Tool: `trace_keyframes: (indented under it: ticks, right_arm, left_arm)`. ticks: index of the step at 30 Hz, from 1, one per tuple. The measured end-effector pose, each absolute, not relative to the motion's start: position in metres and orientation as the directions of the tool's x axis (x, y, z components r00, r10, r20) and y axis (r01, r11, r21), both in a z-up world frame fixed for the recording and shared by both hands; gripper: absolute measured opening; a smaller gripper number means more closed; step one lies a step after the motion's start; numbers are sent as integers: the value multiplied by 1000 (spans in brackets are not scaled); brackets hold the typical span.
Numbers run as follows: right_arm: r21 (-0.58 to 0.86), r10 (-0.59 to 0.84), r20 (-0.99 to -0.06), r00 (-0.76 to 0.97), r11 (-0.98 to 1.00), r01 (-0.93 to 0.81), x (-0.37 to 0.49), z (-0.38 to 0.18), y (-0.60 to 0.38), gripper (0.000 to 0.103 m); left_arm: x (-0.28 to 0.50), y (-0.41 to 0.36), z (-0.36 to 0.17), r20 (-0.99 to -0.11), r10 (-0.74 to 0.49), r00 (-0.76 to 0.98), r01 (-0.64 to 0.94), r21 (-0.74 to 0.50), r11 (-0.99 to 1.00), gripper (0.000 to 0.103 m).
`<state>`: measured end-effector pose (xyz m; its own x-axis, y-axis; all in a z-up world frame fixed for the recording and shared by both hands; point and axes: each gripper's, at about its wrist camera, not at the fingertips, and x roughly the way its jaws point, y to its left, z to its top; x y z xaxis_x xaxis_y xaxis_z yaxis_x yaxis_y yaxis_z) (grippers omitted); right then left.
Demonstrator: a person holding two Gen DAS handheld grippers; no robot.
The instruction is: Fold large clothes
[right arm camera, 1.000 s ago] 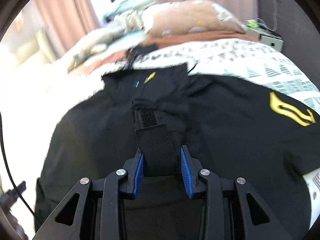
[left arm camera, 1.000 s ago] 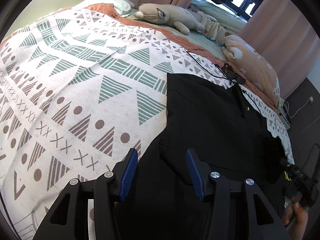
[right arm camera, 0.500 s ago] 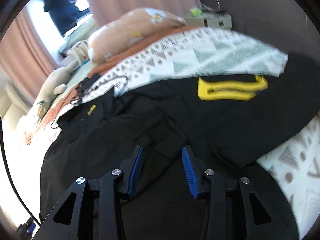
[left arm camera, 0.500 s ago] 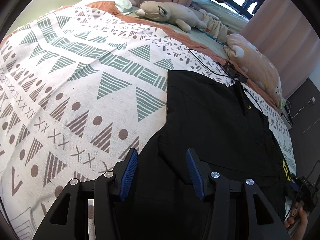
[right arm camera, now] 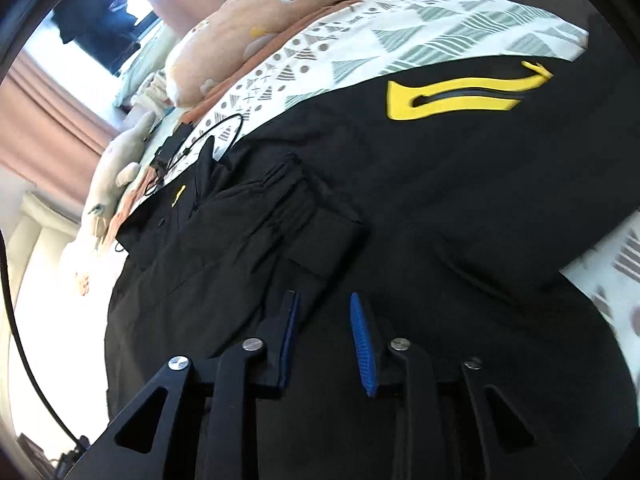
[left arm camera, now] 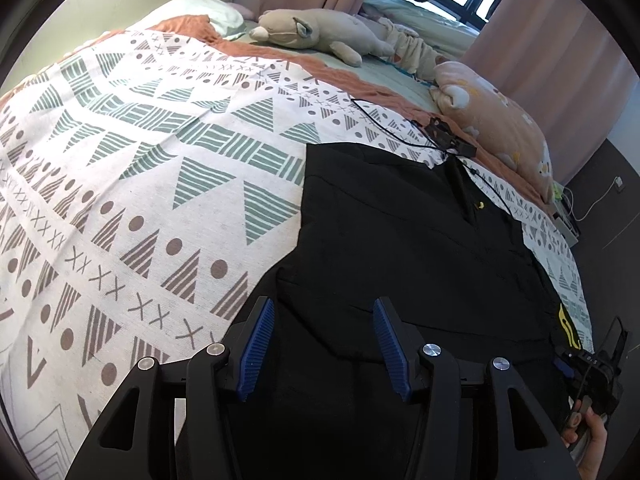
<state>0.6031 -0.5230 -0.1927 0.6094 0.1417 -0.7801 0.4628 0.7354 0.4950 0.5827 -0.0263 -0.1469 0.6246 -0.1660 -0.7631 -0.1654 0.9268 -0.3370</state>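
Down the left wrist view, the left gripper (left arm camera: 324, 338) hangs over the near edge of the black jacket (left arm camera: 404, 248), blue pads spread, nothing pinched between them. The jacket lies flat on the patterned bedspread (left arm camera: 132, 184) — a folded sleeve edge just beyond the fingertips. A grey plush toy (left arm camera: 316, 32) and a peach pillow (left arm camera: 500, 128) lie at the far side, a black cable (left arm camera: 384, 124) between them and the collar. At the lower right, a hand (left arm camera: 592, 440) grips the other tool.

From the right wrist view, the right gripper (right arm camera: 322, 338) is over the same jacket, jaws closing on empty air — cloth beneath, not between. A folded sleeve (right arm camera: 288, 216) lies just ahead; the yellow logo (right arm camera: 456, 94) sits beyond.
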Motion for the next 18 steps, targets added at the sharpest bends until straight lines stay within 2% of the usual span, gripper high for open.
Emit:
trace_keyframes:
  ticks: [1, 3, 7, 10, 18]
  right_arm:
    - [490, 135, -782, 609, 737, 466, 597, -188, -526, 43]
    - [467, 104, -785, 611, 747, 472, 585, -176, -536, 48]
    - [445, 55, -777, 627, 752, 487, 560, -157, -559, 58]
    - [428, 27, -781, 624, 751, 504, 544, -148, -579, 58]
    - [423, -83, -764, 639, 684, 594, 497, -131, -641, 58]
  left_arm:
    - [582, -29, -145, -762, -167, 625, -161, -335, 928, 54]
    - [580, -35, -142, -760, -171, 627, -146, -331, 932, 55]
    - [575, -45, -134, -744, -175, 645, -128, -330, 935, 75]
    - [572, -53, -127, -736, -184, 651, -112, -334, 936, 81]
    - [566, -71, -122, -734, -184, 653, -80, -308, 948, 81]
